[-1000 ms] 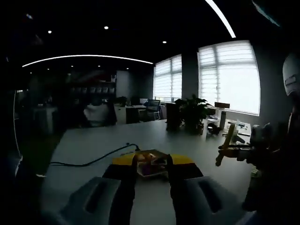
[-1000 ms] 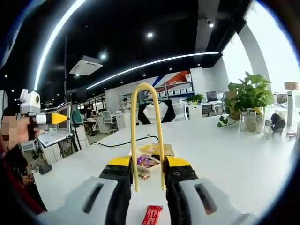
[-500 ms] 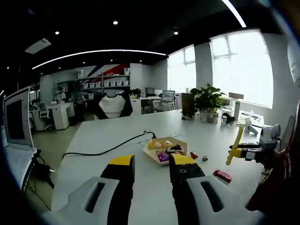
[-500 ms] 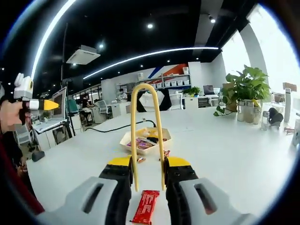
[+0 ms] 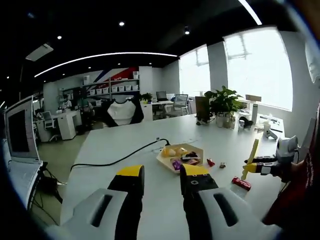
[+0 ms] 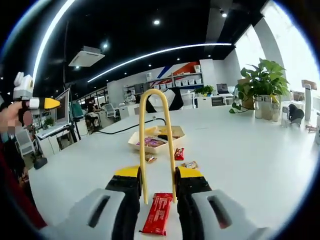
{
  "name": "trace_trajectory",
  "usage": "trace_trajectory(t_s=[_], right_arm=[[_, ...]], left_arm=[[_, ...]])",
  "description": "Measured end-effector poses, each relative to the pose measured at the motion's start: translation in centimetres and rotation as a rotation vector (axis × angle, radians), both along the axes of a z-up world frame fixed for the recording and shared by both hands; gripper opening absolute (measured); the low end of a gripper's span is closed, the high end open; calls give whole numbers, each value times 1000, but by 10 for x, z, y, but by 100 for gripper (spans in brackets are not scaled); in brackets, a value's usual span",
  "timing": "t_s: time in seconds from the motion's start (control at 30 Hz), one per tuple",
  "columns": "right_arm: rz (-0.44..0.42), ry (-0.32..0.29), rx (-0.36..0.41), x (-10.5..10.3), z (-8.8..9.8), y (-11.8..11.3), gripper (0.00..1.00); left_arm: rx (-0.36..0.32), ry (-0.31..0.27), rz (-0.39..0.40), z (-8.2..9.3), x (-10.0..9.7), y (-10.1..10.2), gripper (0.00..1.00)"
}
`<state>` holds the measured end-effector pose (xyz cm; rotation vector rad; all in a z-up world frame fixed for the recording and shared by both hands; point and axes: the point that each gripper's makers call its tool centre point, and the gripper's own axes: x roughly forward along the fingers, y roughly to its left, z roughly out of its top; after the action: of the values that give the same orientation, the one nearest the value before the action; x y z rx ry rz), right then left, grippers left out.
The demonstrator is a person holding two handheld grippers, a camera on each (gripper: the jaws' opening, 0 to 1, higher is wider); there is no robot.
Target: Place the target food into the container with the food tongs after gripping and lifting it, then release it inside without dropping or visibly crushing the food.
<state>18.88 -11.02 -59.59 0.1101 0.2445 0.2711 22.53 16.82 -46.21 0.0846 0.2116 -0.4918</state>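
The right gripper (image 6: 157,181) stands clenched on the yellow food tongs (image 6: 156,142), whose looped end rises straight up between its jaws; the tong tips are hidden below, so I cannot tell how far apart they sit. The left gripper (image 5: 162,176) carries nothing, its jaws released with a plain gap between them.

Just under the right jaws lies a red wrapped snack bar (image 6: 157,212), flat on the white table (image 6: 260,165). It looks the likeliest target, though the task does not name one. A little farther out sit a small red packet (image 6: 179,153), a pale wrapped sweet (image 6: 190,164) and another small sweet (image 6: 149,159), all loose on the tabletop. Beyond them is the shallow tan container (image 6: 156,138), which already holds several wrapped pieces.

By my reading nothing is gripped yet: the tongs hover over the bar and no food is lifted, so gripping, carrying and releasing all remain.

Room is generous. From the left gripper view the container (image 5: 181,156) sits toward the middle of the table, well clear of every edge, with a black cable (image 5: 115,161) running to its far side from the left edge. The stretch between bar and container is open apart from the loose sweets. Potted plants and bottles stand well apart near the far right corner.
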Motion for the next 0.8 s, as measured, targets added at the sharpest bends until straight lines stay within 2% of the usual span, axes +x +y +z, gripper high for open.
trace_trajectory(t_s=[0.1, 0.17, 0.37, 0.4, 0.47, 0.53, 0.57, 0.63, 0.7, 0.8], right_arm=[[19, 29, 11, -2, -13, 4, 24], [15, 39, -8, -4, -20, 4, 24], [11, 56, -16, -10, -28, 2, 23], [9, 36, -15, -10, -26, 2, 23], [20, 39, -36, -11, -27, 2, 22], [66, 30, -134, -12, -28, 5, 20], [75, 38, -143, -13, -29, 7, 20], [70, 49, -131, -11, -28, 2, 18], [60, 92, -48, -10, -28, -2, 17], [69, 89, -87, -9, -26, -9, 17]], left_arm=[[6, 2, 1, -1, -1, 1, 30], [11, 1, 4, -1, -2, 1, 30], [13, 1, 8, 0, -3, 3, 30], [13, 1, 8, 0, -3, 2, 30], [11, 1, 4, 0, -4, 0, 30], [18, 2, -3, -1, -5, -3, 30], [20, 4, -6, -2, -5, -5, 30], [20, 4, -10, -2, -5, -7, 30], [16, 2, -15, -2, -6, -9, 29], [16, 4, -17, -3, -6, -10, 29]])
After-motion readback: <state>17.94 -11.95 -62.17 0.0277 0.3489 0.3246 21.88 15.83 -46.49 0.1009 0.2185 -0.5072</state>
